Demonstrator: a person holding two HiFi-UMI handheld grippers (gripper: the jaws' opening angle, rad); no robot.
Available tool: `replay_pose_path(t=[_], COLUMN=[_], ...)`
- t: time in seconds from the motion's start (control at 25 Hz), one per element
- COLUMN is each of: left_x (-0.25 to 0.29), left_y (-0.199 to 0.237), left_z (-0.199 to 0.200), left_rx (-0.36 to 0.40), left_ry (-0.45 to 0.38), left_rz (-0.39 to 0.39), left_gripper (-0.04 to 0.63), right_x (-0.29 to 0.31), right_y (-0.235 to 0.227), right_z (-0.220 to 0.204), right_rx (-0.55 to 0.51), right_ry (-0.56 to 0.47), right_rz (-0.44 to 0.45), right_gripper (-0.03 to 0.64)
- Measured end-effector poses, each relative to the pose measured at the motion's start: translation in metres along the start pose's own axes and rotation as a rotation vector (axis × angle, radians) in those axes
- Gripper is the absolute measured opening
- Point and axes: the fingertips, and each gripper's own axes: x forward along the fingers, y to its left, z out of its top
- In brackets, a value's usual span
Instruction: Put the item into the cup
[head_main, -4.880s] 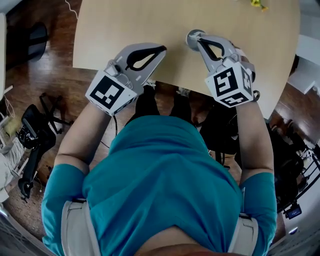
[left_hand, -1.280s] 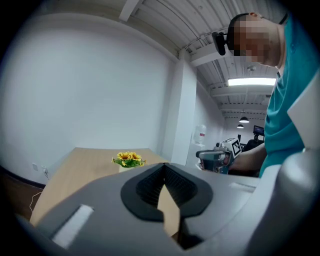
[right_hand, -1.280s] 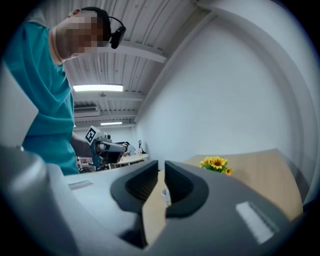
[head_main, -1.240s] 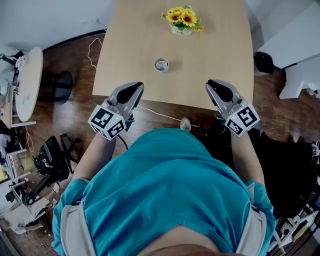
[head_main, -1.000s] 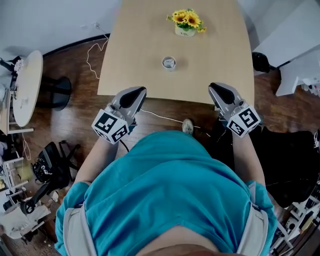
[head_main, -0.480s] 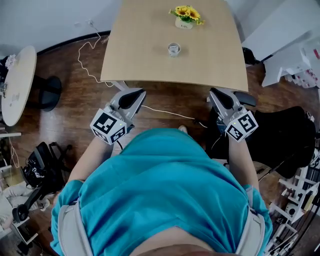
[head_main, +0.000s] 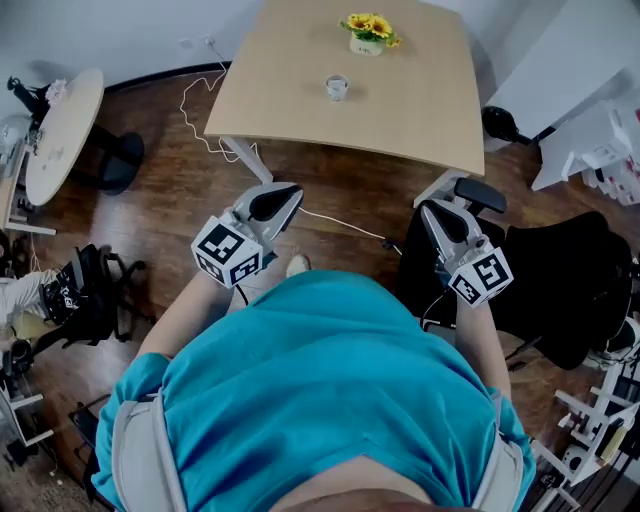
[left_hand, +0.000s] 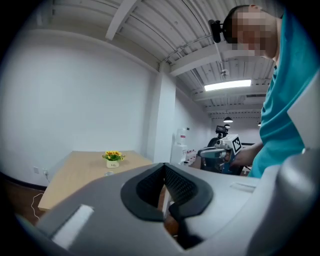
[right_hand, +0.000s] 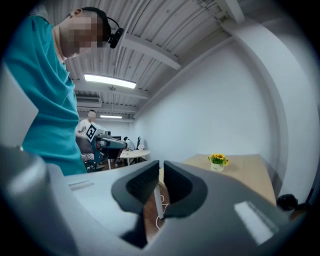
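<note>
A small cup (head_main: 337, 87) stands on the far wooden table (head_main: 420, 110); it also shows as a tiny speck in the left gripper view (left_hand: 109, 173). Something pale lies inside it, too small to tell what. My left gripper (head_main: 292, 190) (left_hand: 164, 167) hangs over the wood floor, well short of the table, with its jaws shut and nothing between them. My right gripper (head_main: 428, 207) (right_hand: 160, 165) is level with it on the right, also shut and empty, with only a thin slit between the pads. Each gripper view shows the other gripper (left_hand: 220, 152) (right_hand: 107, 141) to its side.
A pot of yellow flowers (head_main: 368, 30) (left_hand: 113, 158) (right_hand: 218, 161) stands at the table's far end. A black office chair (head_main: 560, 290) is close on the right. A white cable (head_main: 340, 225) runs over the floor. A round white table (head_main: 60, 135) and black gear (head_main: 80, 295) are at the left.
The person has stepped back from the table, which now lies farther away at the top of the view. Both shut grippers have come off the tabletop and hang over the floor.
</note>
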Motion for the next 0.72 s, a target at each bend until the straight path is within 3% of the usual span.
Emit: replay_pose_path(t=[0.28, 0.72], left_x=[-0.009, -0.059], left_y=[-0.081, -0.073], left_z=[-0.002, -0.002], left_rx=[0.035, 0.036], left_ry=[-0.002, -0.064], left_rz=[0.008, 0.024], left_gripper=[0.002, 0.002], right_x=[-0.063, -0.058], right_y=[0.019, 0.069], right_z=[-0.011, -0.011], right_rx=[0.049, 0.019], right_ry=[-0.010, -0.016], right_rz=[0.037, 0.024], right_gripper=[0.006, 0.001])
